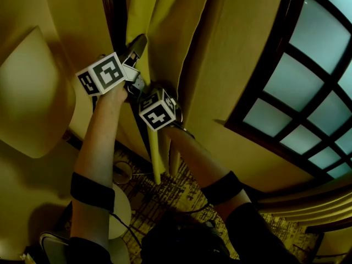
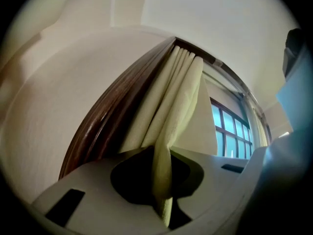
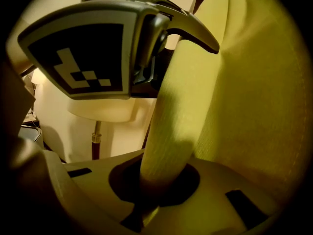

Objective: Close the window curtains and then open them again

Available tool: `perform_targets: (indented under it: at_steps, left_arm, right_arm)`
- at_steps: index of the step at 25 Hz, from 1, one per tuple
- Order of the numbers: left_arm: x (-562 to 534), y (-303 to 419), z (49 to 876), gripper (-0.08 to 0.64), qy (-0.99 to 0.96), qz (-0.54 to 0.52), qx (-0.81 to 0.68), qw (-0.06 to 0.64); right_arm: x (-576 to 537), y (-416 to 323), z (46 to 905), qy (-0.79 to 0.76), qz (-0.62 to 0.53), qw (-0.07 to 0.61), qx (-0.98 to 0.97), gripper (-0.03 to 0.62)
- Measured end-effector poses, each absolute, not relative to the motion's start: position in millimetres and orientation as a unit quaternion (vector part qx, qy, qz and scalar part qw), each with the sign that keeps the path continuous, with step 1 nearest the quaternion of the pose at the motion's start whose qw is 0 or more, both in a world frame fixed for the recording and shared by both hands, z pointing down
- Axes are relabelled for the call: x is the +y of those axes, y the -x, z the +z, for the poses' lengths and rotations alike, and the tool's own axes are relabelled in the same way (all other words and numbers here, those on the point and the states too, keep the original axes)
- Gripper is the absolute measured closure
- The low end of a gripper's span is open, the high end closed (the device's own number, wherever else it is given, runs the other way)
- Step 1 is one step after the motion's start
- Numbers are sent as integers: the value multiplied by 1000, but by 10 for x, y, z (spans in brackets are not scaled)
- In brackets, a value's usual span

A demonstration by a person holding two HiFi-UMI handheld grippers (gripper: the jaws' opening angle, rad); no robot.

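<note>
A yellow-cream curtain (image 1: pixel 165 32) hangs bunched in folds beside the dark wooden window frame (image 1: pixel 113 15). My left gripper (image 1: pixel 136 44) is the higher one and is shut on the curtain's edge. In the left gripper view a narrow fold (image 2: pixel 164 170) is pinched between the jaws of the left gripper (image 2: pixel 166 199). Just below it, my right gripper (image 1: pixel 148 95) is shut on the same curtain edge. In the right gripper view a thick fold (image 3: pixel 168 126) runs down into the jaws of the right gripper (image 3: pixel 146 199). The left gripper's marker cube (image 3: pixel 83 58) sits close above.
The window (image 1: pixel 308 81), with dark wooden bars and pale blue panes, lies uncovered to the right. A cream lampshade (image 1: pixel 33 92) stands at the left, and its white shade and stand (image 3: pixel 96 146) show in the right gripper view. Patterned carpet (image 1: pixel 165 197) lies below.
</note>
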State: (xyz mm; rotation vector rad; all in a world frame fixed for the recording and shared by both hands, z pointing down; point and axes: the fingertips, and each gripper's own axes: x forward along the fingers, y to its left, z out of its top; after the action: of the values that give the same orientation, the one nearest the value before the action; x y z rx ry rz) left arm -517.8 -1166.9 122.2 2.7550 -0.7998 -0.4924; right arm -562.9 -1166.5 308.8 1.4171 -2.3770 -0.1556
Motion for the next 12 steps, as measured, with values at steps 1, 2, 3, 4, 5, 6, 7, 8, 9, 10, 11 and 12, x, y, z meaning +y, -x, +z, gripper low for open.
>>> perform_targets:
  at_steps: [1,2,3,4,5,6,7,8,9,10,11,12]
  left_arm:
    - [-11668,5166,1221,540,-941,-166,-271,115]
    - [-11664,5149,1221,540,-942,-165,-269,114]
    - [-11657,5132,1222,540,-943,-163,-267,113]
    - [-11647,5116,1226,540,-944,-161,-264,112]
    - [-11634,5096,1234,540,-946,-159,-261,110]
    - [-11620,5072,1244,540,-947,-157,-258,108]
    - [-11607,5045,1254,540,-949,-156,-254,106]
    - [-11593,5015,1260,540,-950,-155,-251,103]
    - [-11577,4984,1265,540,-951,-155,-248,99]
    - [-11556,4951,1271,540,-952,-155,-245,95]
    - [-11530,4917,1279,538,-954,-155,-242,90]
    - [-11501,4883,1288,537,-955,-154,-238,85]
  right_arm:
    - [-11658,5616,3078,-503,-52,183,-843,568]
    - [-11653,5596,3070,-505,-48,182,-843,568]
    - [-11648,5578,3064,-507,-46,179,-842,567]
    - [-11639,5557,3058,-509,-45,176,-841,566]
    - [-11624,5529,3053,-512,-45,174,-840,566]
    - [-11606,5493,3050,-516,-45,173,-838,565]
    - [-11589,5455,3051,-520,-44,171,-836,561]
    - [-11574,5415,3055,-525,-43,169,-833,558]
    - [-11559,5375,3059,-529,-43,167,-831,551]
    - [-11543,5334,3064,-535,-43,164,-828,548]
    - [-11525,5293,3070,-541,-44,163,-824,545]
    - [-11505,5250,3078,-547,-45,161,-820,540]
